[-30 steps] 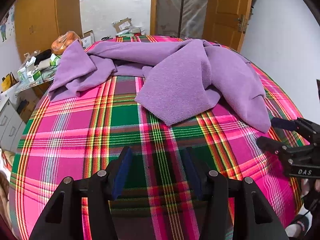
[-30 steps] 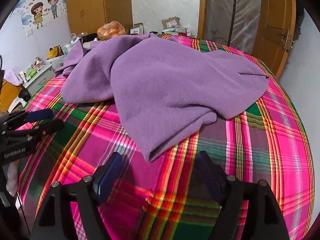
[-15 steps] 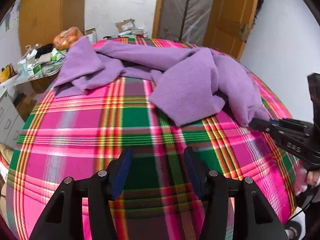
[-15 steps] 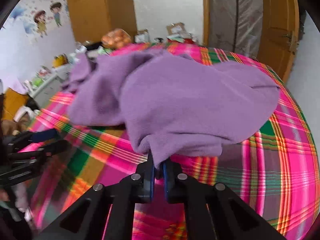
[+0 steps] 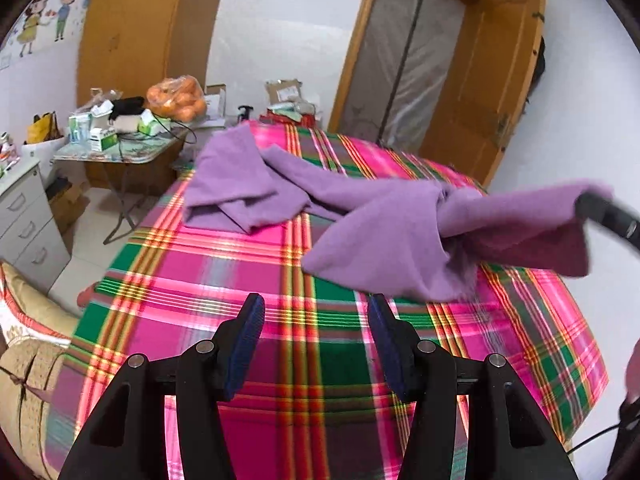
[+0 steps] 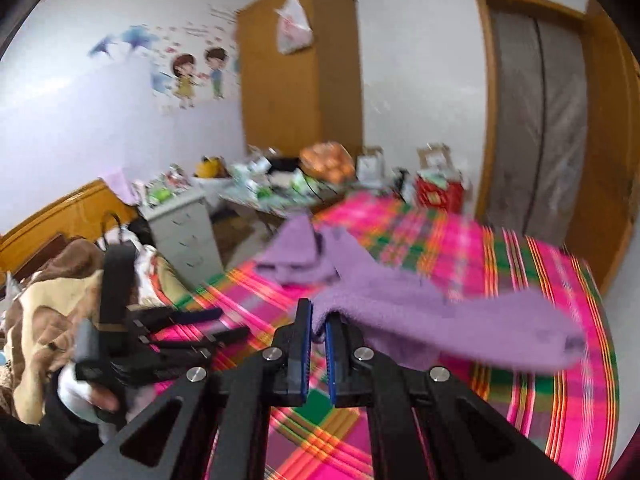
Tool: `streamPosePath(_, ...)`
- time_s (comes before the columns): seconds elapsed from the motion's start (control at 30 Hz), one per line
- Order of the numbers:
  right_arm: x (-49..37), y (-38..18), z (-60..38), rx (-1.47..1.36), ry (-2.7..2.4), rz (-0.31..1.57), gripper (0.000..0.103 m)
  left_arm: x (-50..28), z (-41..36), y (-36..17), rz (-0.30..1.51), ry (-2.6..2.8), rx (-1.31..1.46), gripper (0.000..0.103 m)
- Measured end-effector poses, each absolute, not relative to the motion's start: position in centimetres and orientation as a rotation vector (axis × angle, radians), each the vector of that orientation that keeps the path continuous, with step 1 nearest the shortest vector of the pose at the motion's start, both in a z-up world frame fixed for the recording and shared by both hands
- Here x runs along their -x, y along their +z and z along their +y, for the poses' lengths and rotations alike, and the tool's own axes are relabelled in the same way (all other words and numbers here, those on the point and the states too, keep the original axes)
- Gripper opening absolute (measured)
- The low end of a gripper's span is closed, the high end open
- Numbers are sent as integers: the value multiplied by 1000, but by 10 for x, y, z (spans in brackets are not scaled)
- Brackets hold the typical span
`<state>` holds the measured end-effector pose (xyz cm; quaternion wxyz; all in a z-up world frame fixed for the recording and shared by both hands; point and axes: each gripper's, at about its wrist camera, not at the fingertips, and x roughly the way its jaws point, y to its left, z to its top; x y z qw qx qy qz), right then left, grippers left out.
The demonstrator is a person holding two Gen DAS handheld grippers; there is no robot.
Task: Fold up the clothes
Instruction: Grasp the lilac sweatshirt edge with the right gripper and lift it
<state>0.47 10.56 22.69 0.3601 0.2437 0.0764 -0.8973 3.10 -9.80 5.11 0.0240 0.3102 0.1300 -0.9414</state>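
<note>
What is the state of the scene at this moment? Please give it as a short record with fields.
surface: bed with plaid cover
garment: purple garment, crumpled, one end raised off the cover
right gripper: shut on an edge of the garment, having just closed
left gripper: open, nothing between its fingers, above bare cover
folding: not yet begun
background: cluttered side table, wooden wardrobe

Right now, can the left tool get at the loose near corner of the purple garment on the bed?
Probably yes. The left tool is open and empty, and only bare plaid bedcover lies between it and the purple garment. The right tool holds another edge, off to the side.
</note>
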Motion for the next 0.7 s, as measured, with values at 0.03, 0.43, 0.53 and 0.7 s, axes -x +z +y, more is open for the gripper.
streamPosePath(0.03, -8, 237, 101, -596, -2304, 197, 7, -32, -98, 52, 402, -2912, -954, 56)
streamPosePath(0.43, -21, 290, 98, -468, -2310, 147, 7, -46, -97, 55, 341, -2910, -899, 56)
streamPosePath(0.53, -4, 259, 106, -608, -2348, 150, 7, -43, -96, 49, 332, -2902, -929, 56)
streamPosePath(0.7, 23, 202, 139, -851, -2402, 92, 8, -37, -92, 39, 334, -2914, -989, 56)
